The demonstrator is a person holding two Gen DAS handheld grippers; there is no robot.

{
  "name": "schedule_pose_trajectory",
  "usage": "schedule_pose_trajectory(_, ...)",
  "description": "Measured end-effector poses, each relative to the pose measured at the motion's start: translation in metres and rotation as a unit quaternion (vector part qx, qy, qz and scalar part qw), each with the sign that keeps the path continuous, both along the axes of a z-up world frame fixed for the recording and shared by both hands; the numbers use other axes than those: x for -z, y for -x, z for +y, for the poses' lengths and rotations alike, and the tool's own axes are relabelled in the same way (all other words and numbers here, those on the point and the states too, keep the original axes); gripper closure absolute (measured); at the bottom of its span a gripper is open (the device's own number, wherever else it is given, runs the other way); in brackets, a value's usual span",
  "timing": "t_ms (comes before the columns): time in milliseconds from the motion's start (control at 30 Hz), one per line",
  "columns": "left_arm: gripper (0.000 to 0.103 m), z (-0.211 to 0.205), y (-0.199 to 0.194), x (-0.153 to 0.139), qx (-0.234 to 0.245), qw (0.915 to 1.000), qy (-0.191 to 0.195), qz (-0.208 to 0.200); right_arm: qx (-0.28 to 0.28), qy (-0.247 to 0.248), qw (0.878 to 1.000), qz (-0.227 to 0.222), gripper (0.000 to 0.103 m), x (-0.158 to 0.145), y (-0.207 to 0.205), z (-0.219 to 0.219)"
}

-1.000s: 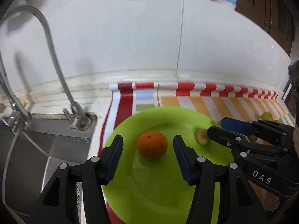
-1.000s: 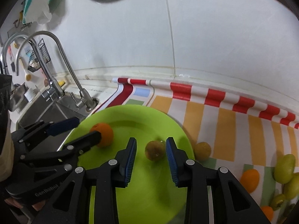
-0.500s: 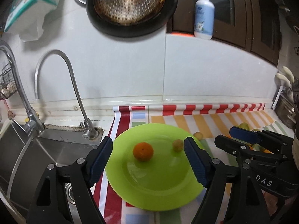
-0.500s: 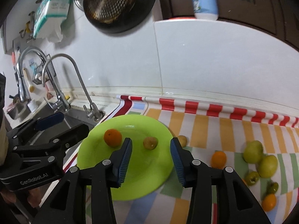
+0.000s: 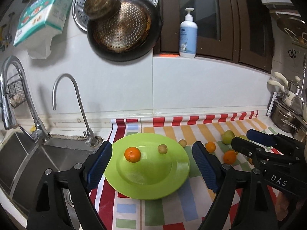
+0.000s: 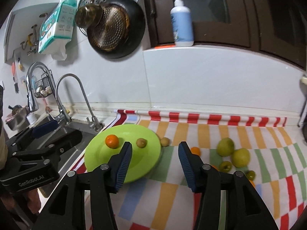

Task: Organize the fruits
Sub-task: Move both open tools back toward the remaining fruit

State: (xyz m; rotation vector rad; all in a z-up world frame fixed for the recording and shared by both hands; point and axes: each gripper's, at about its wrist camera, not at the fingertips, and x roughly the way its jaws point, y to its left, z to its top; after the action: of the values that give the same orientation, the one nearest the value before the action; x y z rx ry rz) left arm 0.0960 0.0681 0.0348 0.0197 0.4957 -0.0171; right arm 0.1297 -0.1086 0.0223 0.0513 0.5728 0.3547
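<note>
Left wrist view: the left gripper (image 5: 151,164) fills the lower part of the frame, its blue-padded jaws spread wide and opening further, with nothing pinched between them. Beyond the gap, in the centre of the frame, sits the green plate (image 5: 163,187) on a striped mat (image 5: 172,210). On the plate lie an orange (image 5: 132,154) at left of centre and a small yellowish fruit (image 5: 162,149) to its right, apart from each other. Just off the plate's right rim is another small fruit (image 5: 182,143), and further right more oranges (image 5: 229,157) and a green apple (image 5: 228,137) lie on the mat. The right gripper (image 5: 249,141) reaches in from the right edge. A sink (image 5: 38,159) with a curved tap (image 5: 73,103) takes up the left side.

Right wrist view: the right gripper (image 6: 155,160) stands at lower centre, jaws parted and opening, holding nothing. The plate (image 6: 99,159) is at left of centre with the same orange (image 6: 112,141) and small fruit (image 6: 141,142) on it. To the right of the frame green apples (image 6: 225,146) and smaller fruits lie scattered on the mat. The left gripper (image 6: 55,132) shows at the left edge, over the sink.
</note>
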Motion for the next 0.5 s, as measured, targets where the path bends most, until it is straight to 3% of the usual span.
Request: schedule_pose_trajectory(500,0.016,-0.053,0.018,0.003,0.054,0.9983,0.015,-0.017,0.072,0.024,0.997,-0.024,0.052,-0.001,0.044,-0.058)
